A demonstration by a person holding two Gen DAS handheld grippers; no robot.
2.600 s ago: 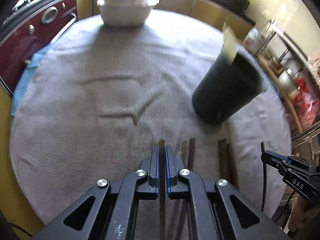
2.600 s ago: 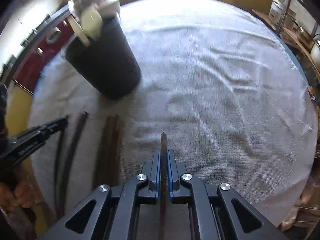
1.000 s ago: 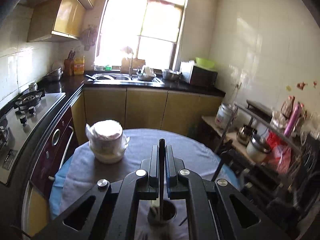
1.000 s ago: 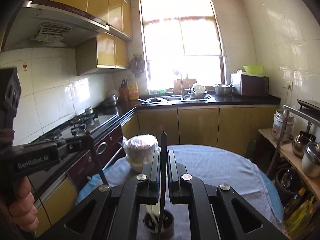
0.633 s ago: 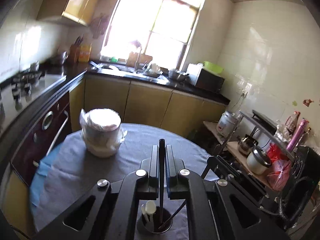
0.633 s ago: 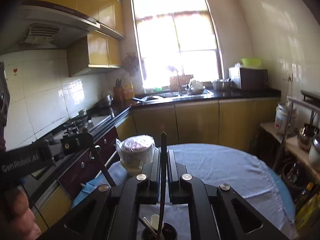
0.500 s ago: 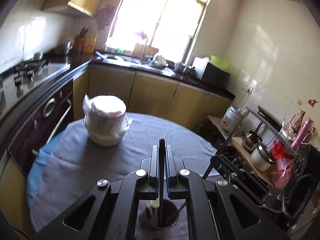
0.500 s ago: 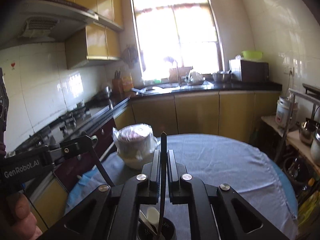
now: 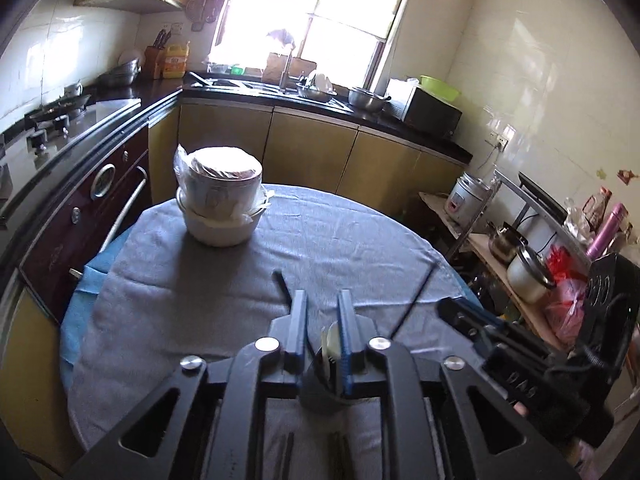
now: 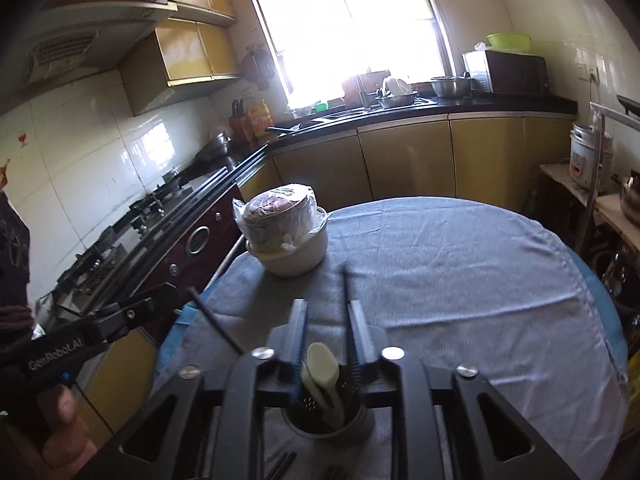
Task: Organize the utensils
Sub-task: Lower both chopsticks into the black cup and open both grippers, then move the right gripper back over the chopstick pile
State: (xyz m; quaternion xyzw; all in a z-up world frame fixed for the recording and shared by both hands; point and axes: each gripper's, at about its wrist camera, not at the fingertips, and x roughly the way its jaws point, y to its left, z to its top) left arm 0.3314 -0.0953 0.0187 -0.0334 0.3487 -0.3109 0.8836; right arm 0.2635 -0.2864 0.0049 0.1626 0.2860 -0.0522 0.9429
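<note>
Left hand-held gripper (image 9: 322, 312) and right hand-held gripper (image 10: 327, 320): jaws opening, narrow gap, no pad contact, above utensil holder (image 10: 328, 420); chopsticks (image 10: 344, 284) inside.

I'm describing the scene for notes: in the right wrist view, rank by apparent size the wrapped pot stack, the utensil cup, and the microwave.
1. wrapped pot stack
2. utensil cup and microwave look alike; the cup is far nearer and partly hidden, so unranked.

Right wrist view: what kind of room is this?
Most likely a home kitchen: a gas hob under a range hood, a sink below the window, and a microwave on the counter. A cloth-covered round table stands in the middle.
</note>
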